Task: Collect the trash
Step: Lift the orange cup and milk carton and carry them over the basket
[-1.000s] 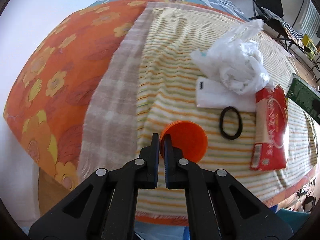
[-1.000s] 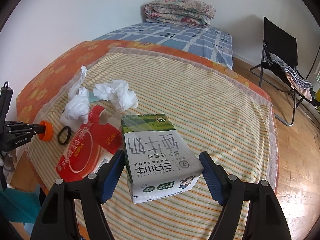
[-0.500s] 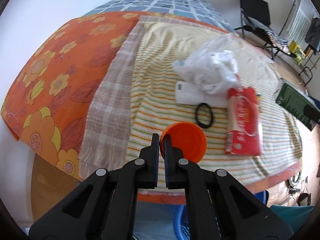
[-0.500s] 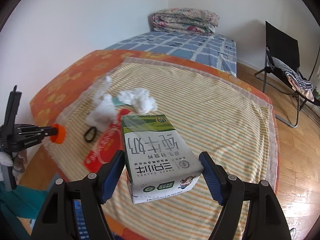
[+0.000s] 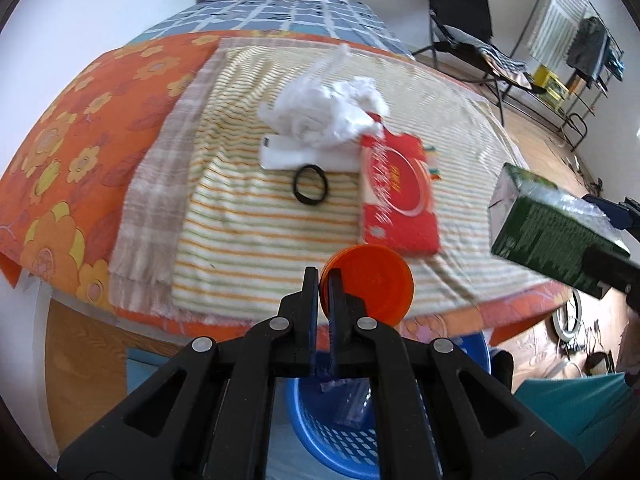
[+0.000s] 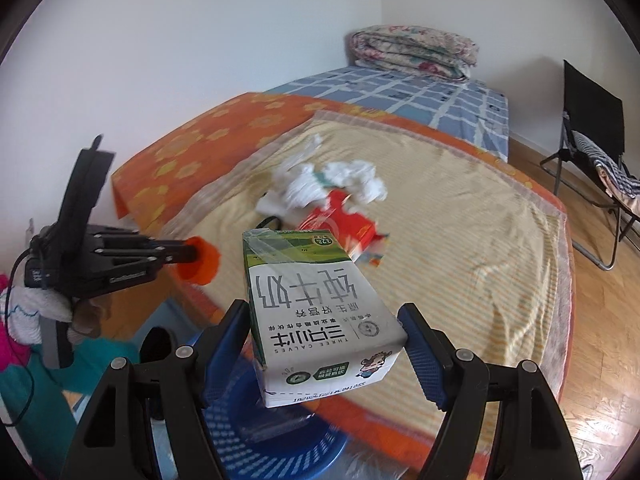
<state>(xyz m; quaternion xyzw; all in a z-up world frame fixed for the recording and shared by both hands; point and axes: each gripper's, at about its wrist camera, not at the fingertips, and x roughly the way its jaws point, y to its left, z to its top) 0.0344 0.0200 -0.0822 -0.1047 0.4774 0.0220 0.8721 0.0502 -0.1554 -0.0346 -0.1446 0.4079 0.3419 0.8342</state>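
Note:
My left gripper [image 5: 323,276] is shut on the rim of an orange plastic lid [image 5: 374,280], held in the air just off the bed's near edge, above a blue basket [image 5: 340,436]. The right gripper [image 6: 322,320] is shut on a green and white milk carton [image 6: 316,312], also lifted past the bed edge over the blue basket [image 6: 280,452]. The carton [image 5: 556,228] shows at the right of the left wrist view, and the left gripper [image 6: 188,256] with its lid [image 6: 204,266] at the left of the right wrist view. On the striped blanket lie crumpled white tissues [image 5: 328,112], a red packet [image 5: 396,192], a black ring [image 5: 311,190] and a white flat piece [image 5: 292,156].
The bed carries an orange flowered sheet [image 5: 80,136] and a folded quilt [image 6: 416,52] at its far end. A black folding chair [image 6: 596,160] stands on the wooden floor to the right. A teal surface [image 5: 576,412] lies beside the basket, which holds some clear plastic.
Both grippers have pulled back and up from the bed with their loads. The blue basket has come into view below them, and the trash on the blanket now lies farther off.

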